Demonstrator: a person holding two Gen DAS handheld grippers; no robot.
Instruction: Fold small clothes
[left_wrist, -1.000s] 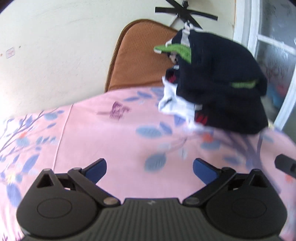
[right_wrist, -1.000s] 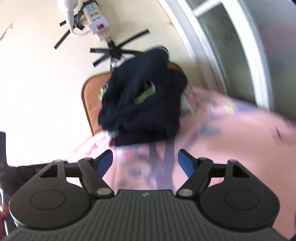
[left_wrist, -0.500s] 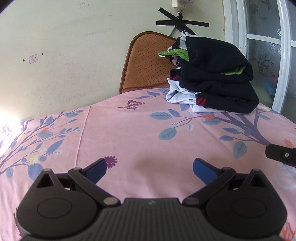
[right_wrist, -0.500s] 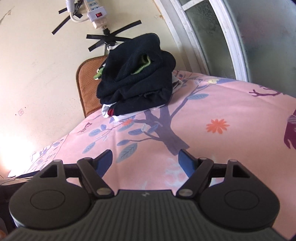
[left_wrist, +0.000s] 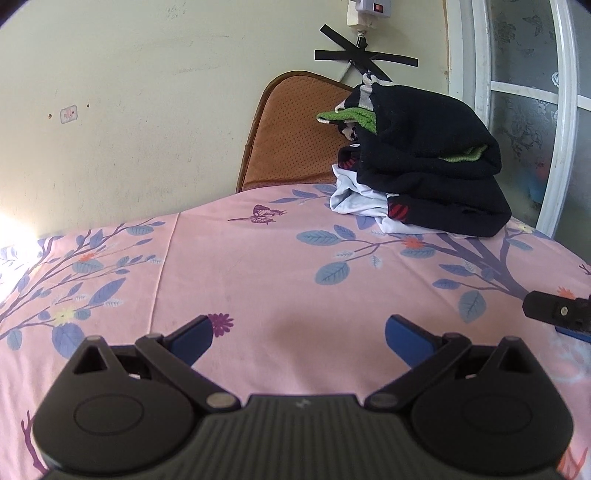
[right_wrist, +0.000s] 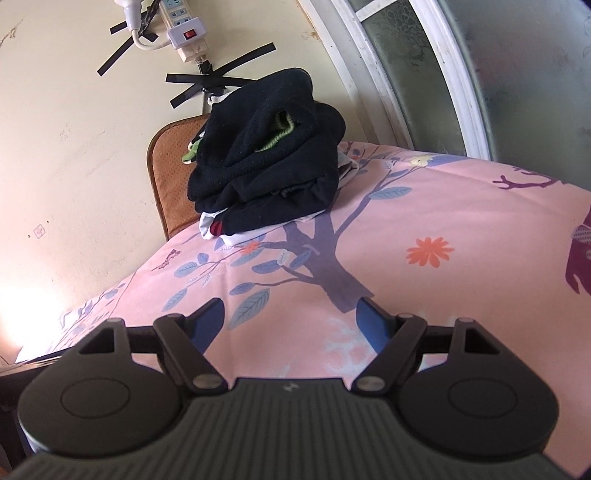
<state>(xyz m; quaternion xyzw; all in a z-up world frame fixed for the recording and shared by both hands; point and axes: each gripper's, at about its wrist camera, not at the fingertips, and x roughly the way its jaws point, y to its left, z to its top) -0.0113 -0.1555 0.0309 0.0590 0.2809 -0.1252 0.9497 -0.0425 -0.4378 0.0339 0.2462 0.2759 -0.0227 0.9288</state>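
A stack of folded small clothes (left_wrist: 424, 170) sits at the far right corner of the pink floral sheet (left_wrist: 258, 266): dark navy pieces on top with a green knit edge (left_wrist: 347, 116), a white garment (left_wrist: 354, 201) at the bottom. The same clothes stack (right_wrist: 269, 162) shows in the right wrist view. My left gripper (left_wrist: 298, 334) hovers low over bare sheet, open and holding nothing. My right gripper (right_wrist: 291, 319) is also open and holds nothing, well short of the stack. A tip of the right gripper (left_wrist: 557, 314) pokes in at the right edge.
An orange-brown chair back (left_wrist: 291, 133) stands behind the surface against the cream wall. A power strip (right_wrist: 184, 35) with black tape hangs above it. A white-framed frosted window (right_wrist: 424, 74) borders the right side. Bright glare marks the left edge.
Both views have steadied after fast motion a second ago. Both grippers drew back from the stack, which now looks farther and sits settled. Both stay open.
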